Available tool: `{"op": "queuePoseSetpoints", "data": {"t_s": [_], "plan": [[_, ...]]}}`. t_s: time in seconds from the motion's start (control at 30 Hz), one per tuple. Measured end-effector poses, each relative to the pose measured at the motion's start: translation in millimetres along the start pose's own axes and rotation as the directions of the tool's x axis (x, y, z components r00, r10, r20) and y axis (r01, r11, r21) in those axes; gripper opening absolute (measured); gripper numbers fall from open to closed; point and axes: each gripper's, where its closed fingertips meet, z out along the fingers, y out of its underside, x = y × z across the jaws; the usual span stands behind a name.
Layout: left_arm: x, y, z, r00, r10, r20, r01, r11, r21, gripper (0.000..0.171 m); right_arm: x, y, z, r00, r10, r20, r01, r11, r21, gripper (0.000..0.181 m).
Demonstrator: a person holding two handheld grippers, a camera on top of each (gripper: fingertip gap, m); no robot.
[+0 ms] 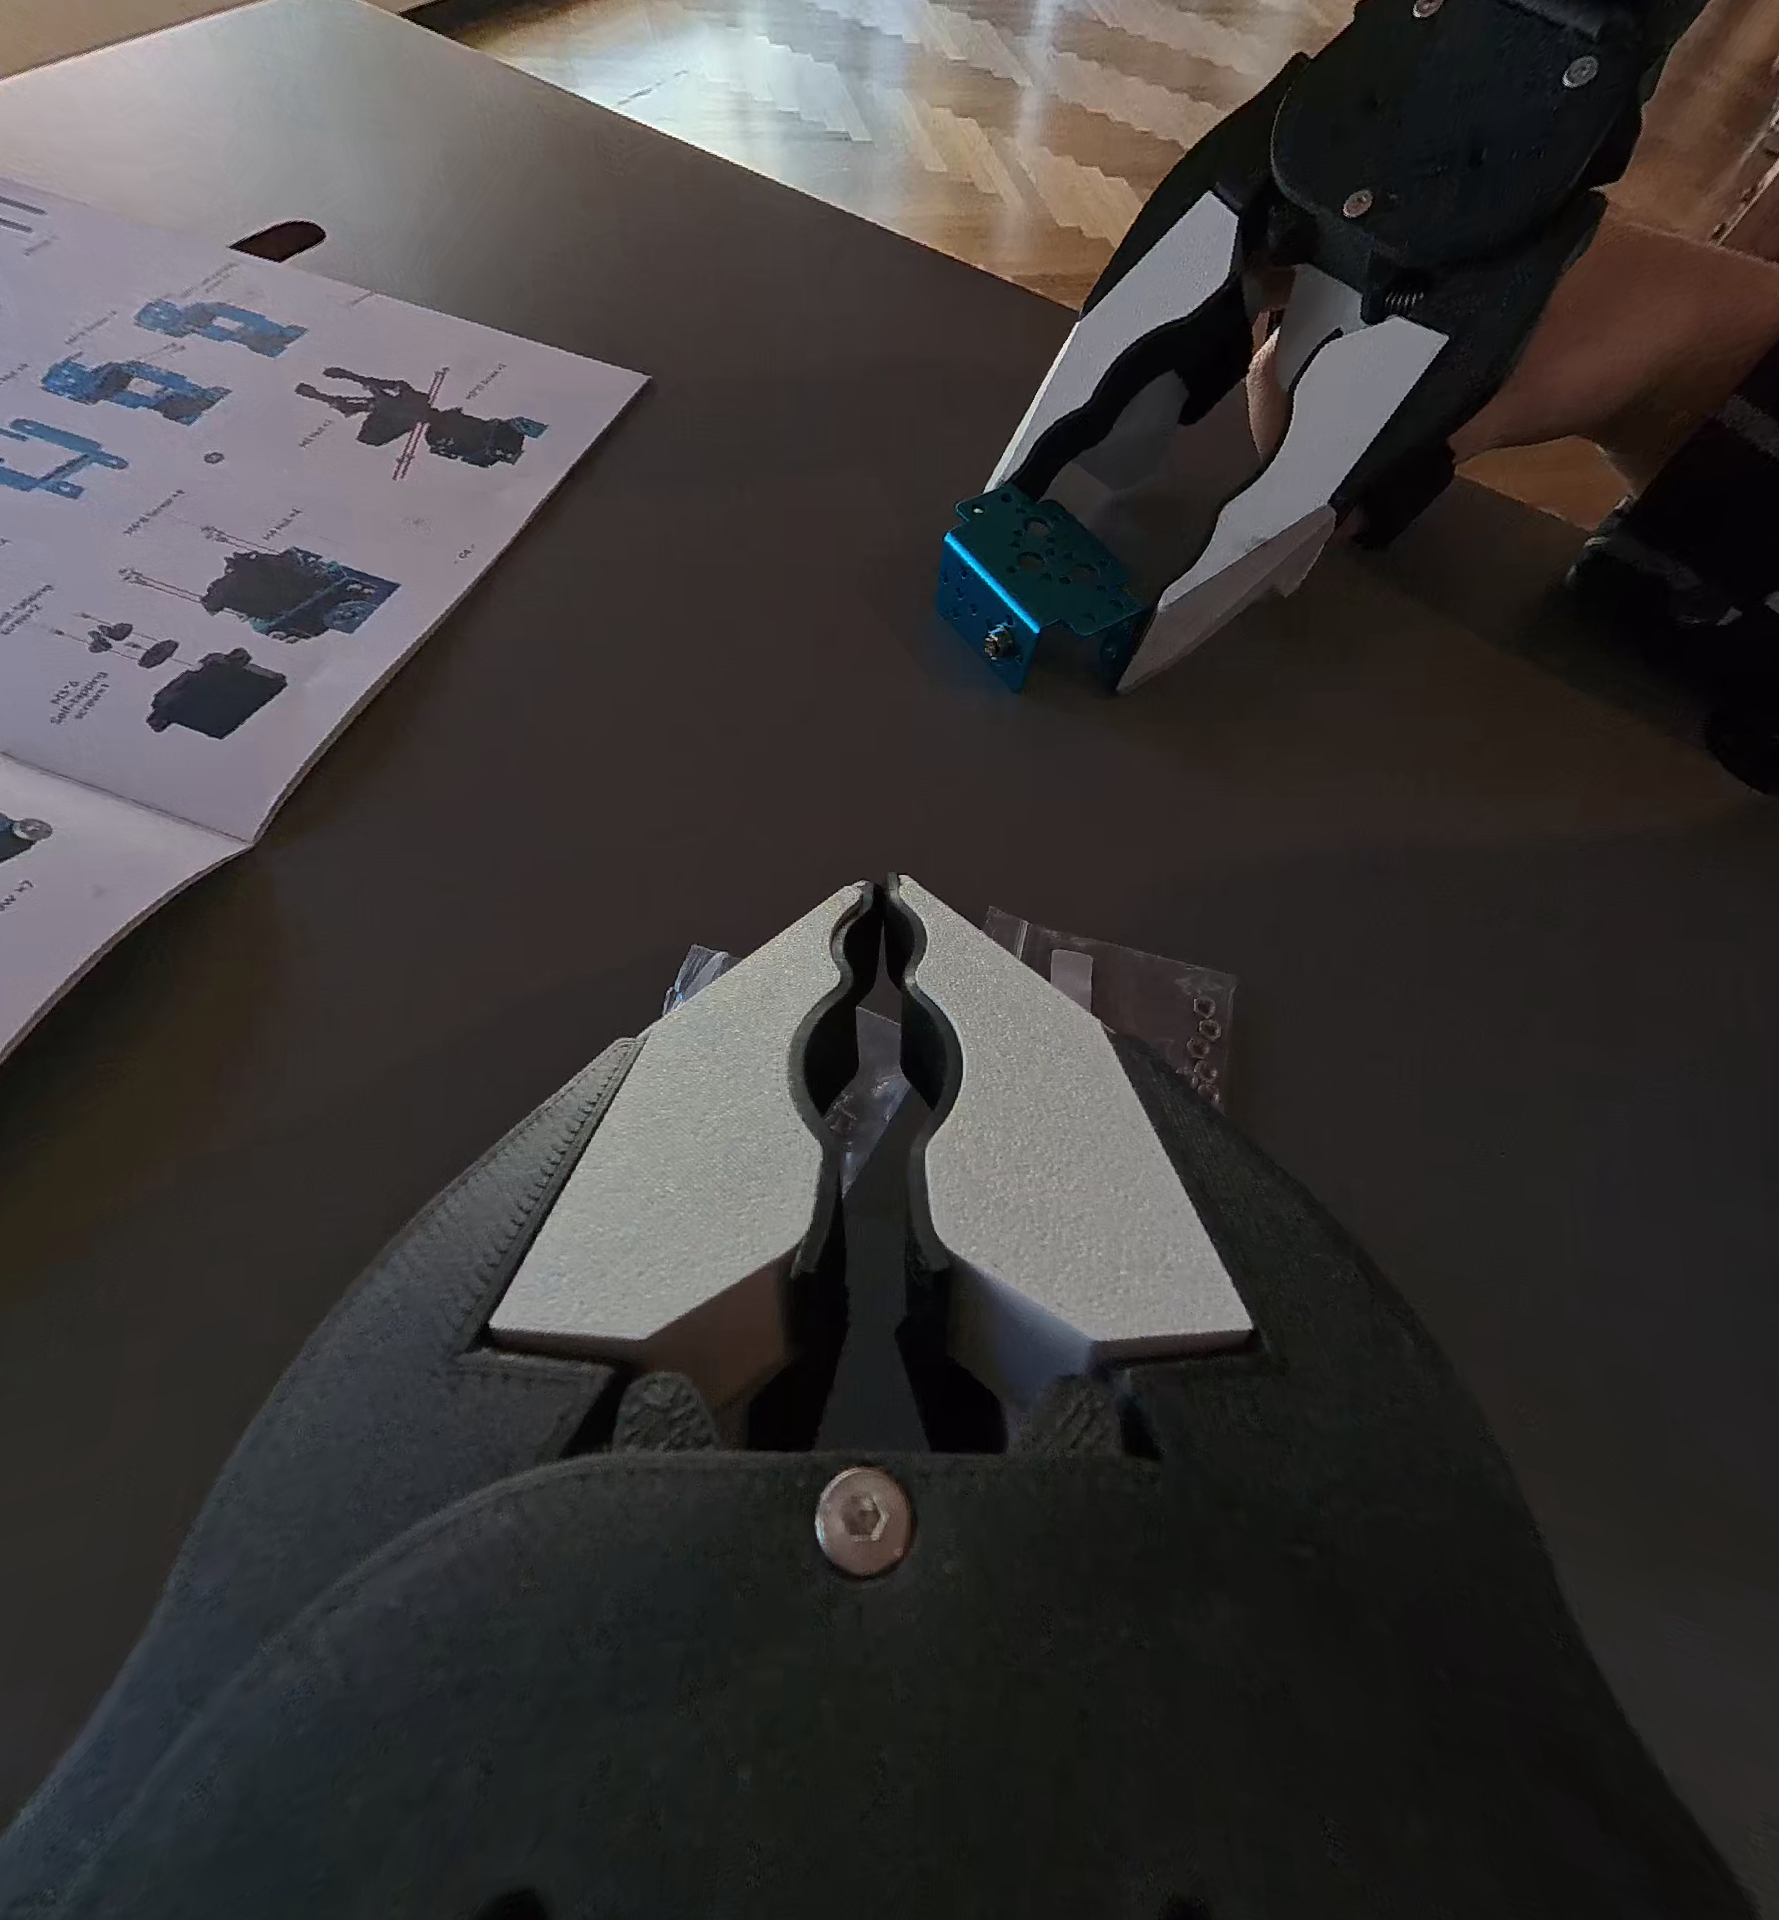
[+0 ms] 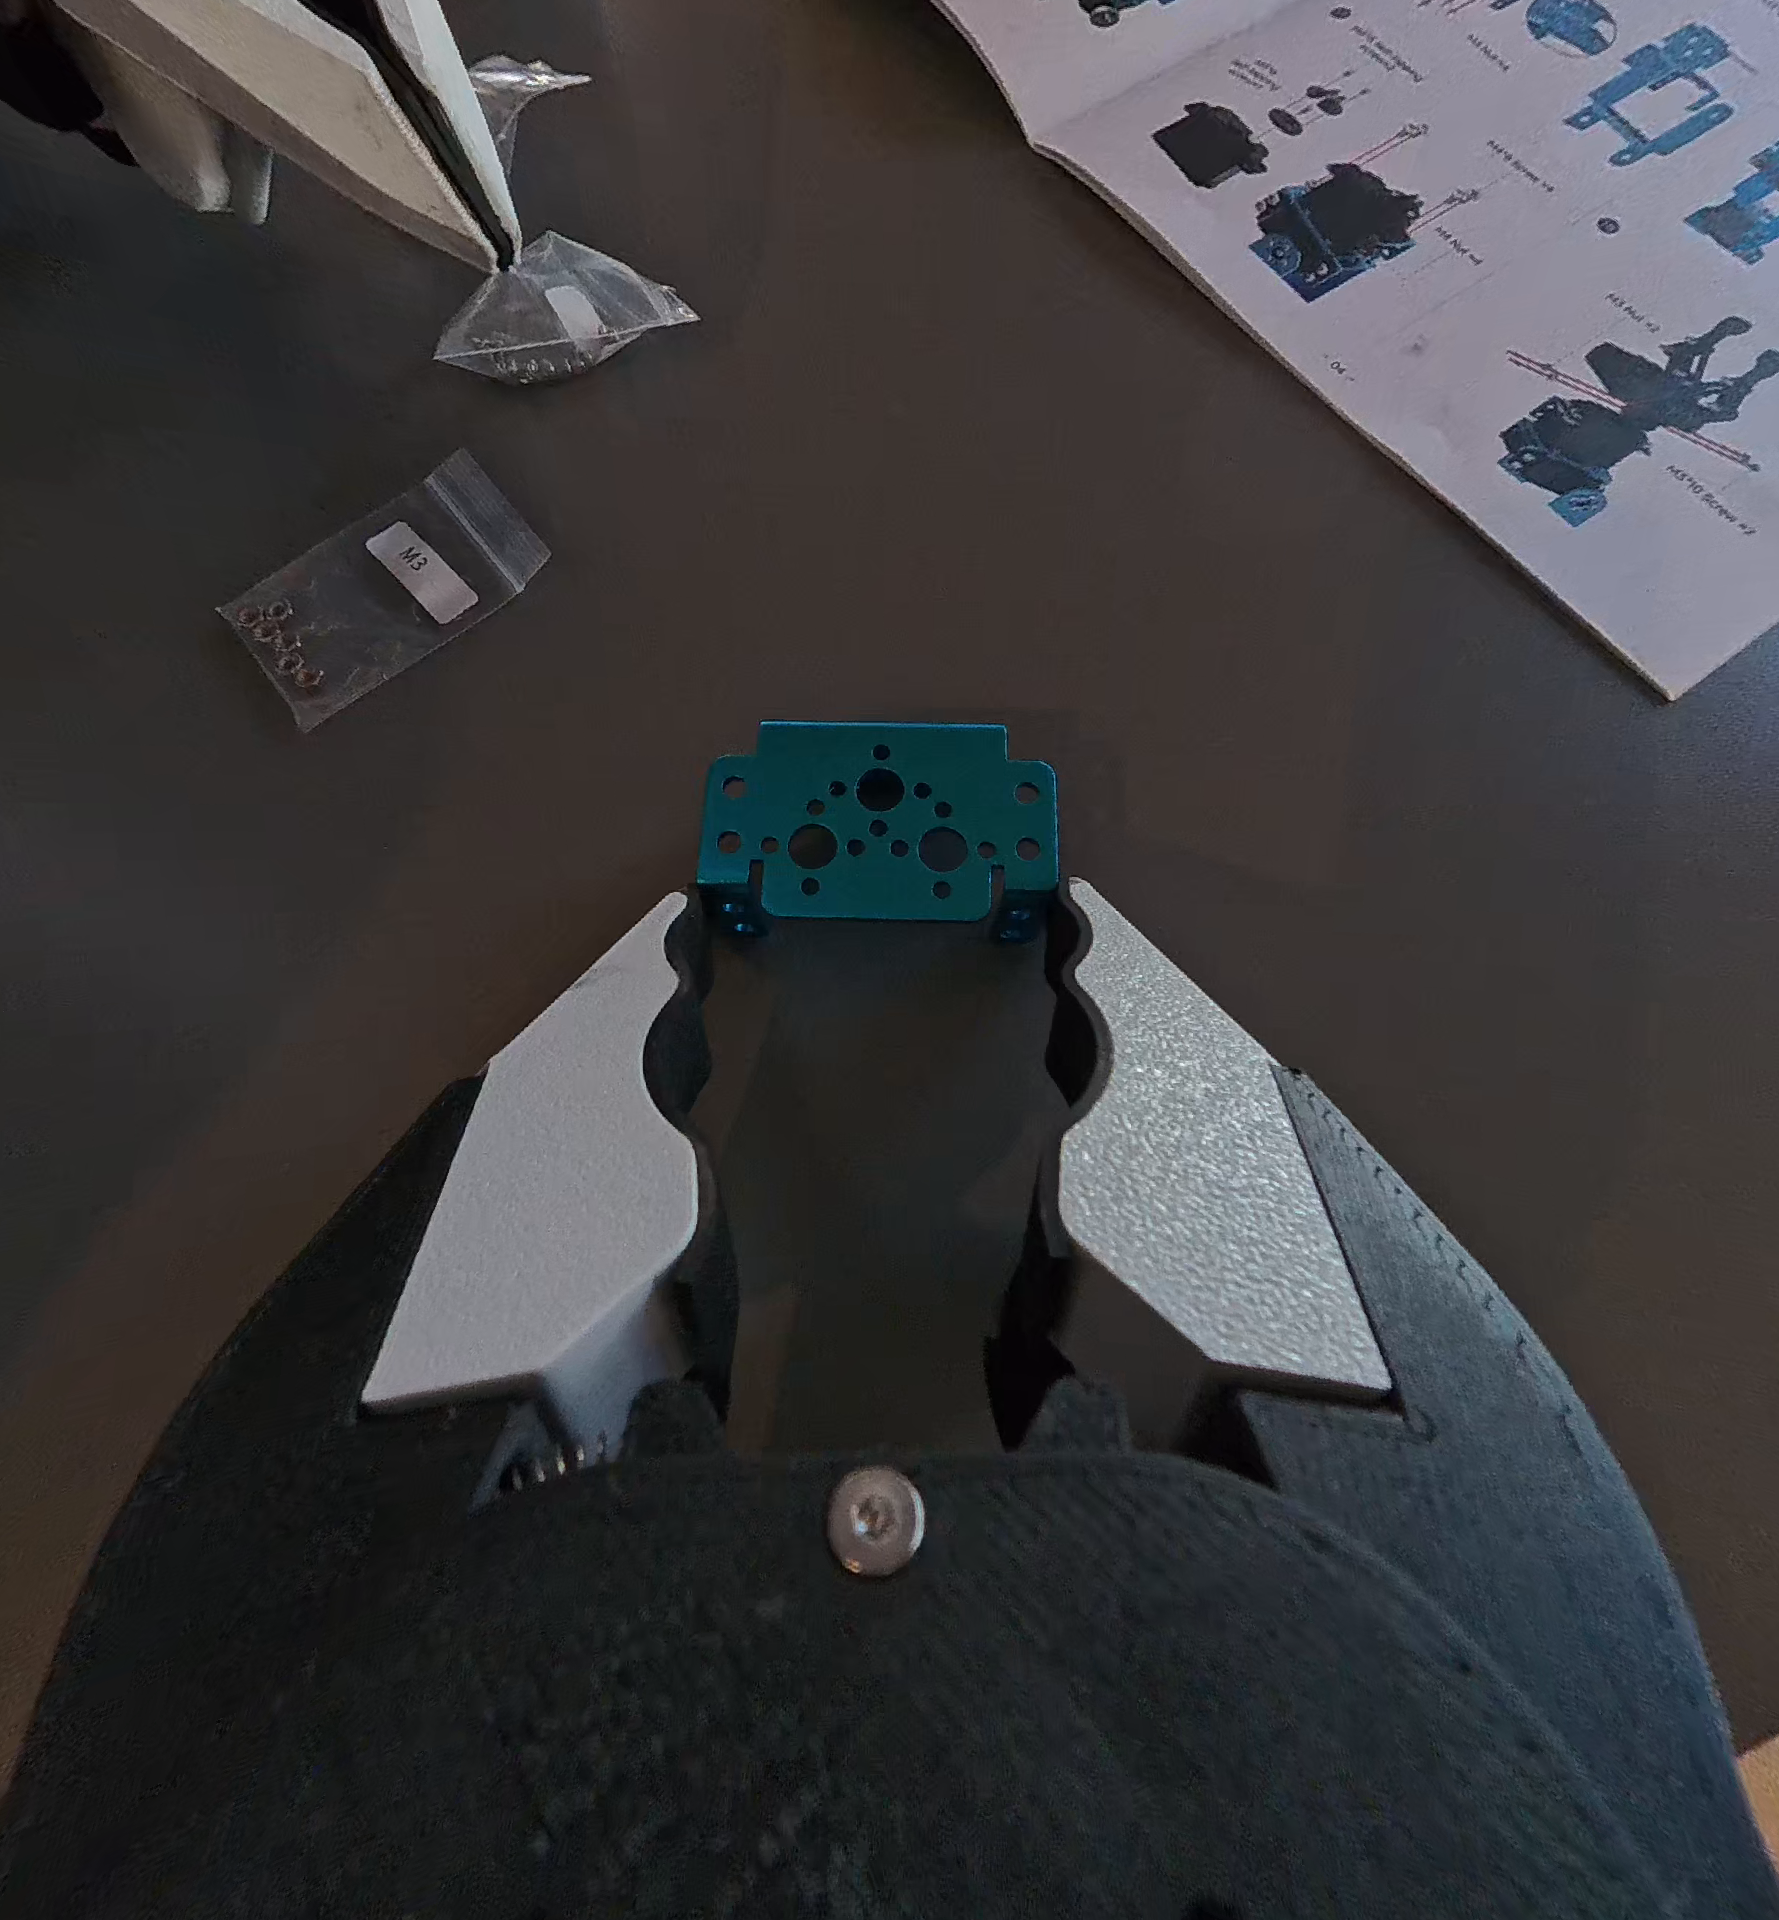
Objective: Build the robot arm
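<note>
Herringbone wooden flooring (image 1: 864, 104) is seen beyond a dark matte tabletop (image 1: 760, 727) in the left wrist view. The left gripper (image 1: 885, 894) is clenched, its grey fingertips brought together. Crumpled film of a small clear plastic bag (image 1: 869, 1101) is glimpsed through the gap behind them. A flat clear zip bag of small metal nuts (image 1: 1155, 997) lies just beside, partly covered by a finger. An open printed assembly booklet (image 1: 241, 499) is spread to the left and cut off by the frame. Farther off, the right gripper (image 1: 1077, 577) is set around a blue perforated metal bracket (image 1: 1010, 582) resting on the table.

From the right wrist view, the right gripper (image 2: 877, 896) is spread wide. The bracket (image 2: 877, 821) is flanked by both tips. Whether it is pressed or merely straddled cannot be told. Its lower flanges are hidden. The left gripper (image 2: 506, 249) is shown pinching the clear bag (image 2: 552, 312) by its top, the bag's base touching the table. The zip bag (image 2: 386, 592) lies apart, and the booklet (image 2: 1487, 260) is at the upper right.
</note>
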Motion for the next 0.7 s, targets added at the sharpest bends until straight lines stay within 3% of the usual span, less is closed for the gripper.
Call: {"op": "queuePoseSetpoints", "data": {"t_s": [0.7], "plan": [[2.3,2.2,-1.4,1.000,0.025,0.001,-0.025,0.999,-0.030,0.000,0.3,0.0,0.1,1.000,-0.004,0.004,0.004,1.000,0.000,0.066]]}}
